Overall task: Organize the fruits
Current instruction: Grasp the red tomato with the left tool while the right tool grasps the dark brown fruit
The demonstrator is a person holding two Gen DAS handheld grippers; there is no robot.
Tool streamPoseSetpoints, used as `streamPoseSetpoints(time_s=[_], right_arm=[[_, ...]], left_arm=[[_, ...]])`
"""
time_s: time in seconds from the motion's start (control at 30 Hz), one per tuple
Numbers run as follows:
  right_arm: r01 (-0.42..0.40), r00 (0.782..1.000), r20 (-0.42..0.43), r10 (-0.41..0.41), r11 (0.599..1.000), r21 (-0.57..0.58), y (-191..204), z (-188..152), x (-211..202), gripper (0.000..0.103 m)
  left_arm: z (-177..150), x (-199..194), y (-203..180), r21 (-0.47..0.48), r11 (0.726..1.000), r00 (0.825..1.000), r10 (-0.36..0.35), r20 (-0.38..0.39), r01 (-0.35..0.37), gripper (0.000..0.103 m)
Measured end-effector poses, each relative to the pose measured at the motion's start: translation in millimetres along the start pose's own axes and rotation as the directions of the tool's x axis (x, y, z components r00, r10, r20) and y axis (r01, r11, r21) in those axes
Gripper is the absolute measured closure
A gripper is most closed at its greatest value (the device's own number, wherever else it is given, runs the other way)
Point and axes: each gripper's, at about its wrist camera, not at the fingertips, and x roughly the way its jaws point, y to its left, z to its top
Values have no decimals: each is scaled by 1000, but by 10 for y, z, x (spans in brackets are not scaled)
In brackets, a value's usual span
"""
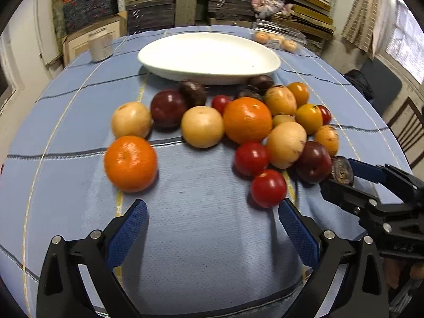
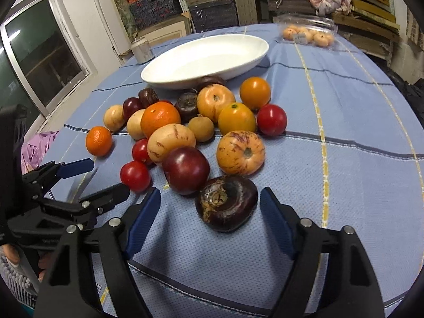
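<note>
In front of the white oval dish (image 2: 204,58), fruit pile on cloth. My right gripper (image 2: 210,208) straddled a dark purple shrivelled fruit (image 2: 226,202), jaws apart, pads clear. My left gripper (image 1: 213,222): jaws apart, empty. Risk: off-centre closing could roll it into the dark red plum (image 2: 185,169).

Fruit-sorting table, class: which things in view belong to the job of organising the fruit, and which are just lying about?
Part of the job:
- loose fruit pile
- dark fruit between the open right gripper
- empty white dish
- open left gripper

Lying about:
- clear packet of small fruit
- pale cup
- shelves of boxes
</note>
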Motion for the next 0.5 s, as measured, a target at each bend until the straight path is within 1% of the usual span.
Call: streamPoseSetpoints(time_s=[0.07,0.17,0.23,0.3,0.4,0.5], right_arm=[[-13,1000,-11,13,1000,13,-21,-3,27,32],[-15,1000,-9,15,1000,17,-35,-7,25,33],[-18,1000,-6,18,1000,23,-45,-10,18,36],[-23,1000,-5,23,999,31,-59,-8,19,37],[-24,1000,-3,24,999,42,-78,-6,17,43],[-28,1000,-2,28,998,49,-90,-5,13,45]], left_arm=[[-9,16,-12,4,1000,1000,-21,-9,21,3],[9,40,0,-5,997,997,-77,-24,77,3],[19,62,-16,-3,995,995,-96,-28,96,3],[30,84,-43,5,994,993,-110,-32,110,3],[50,113,-91,22,992,992,-121,-26,121,4],[79,139,-90,19,991,991,-130,-23,131,3]])
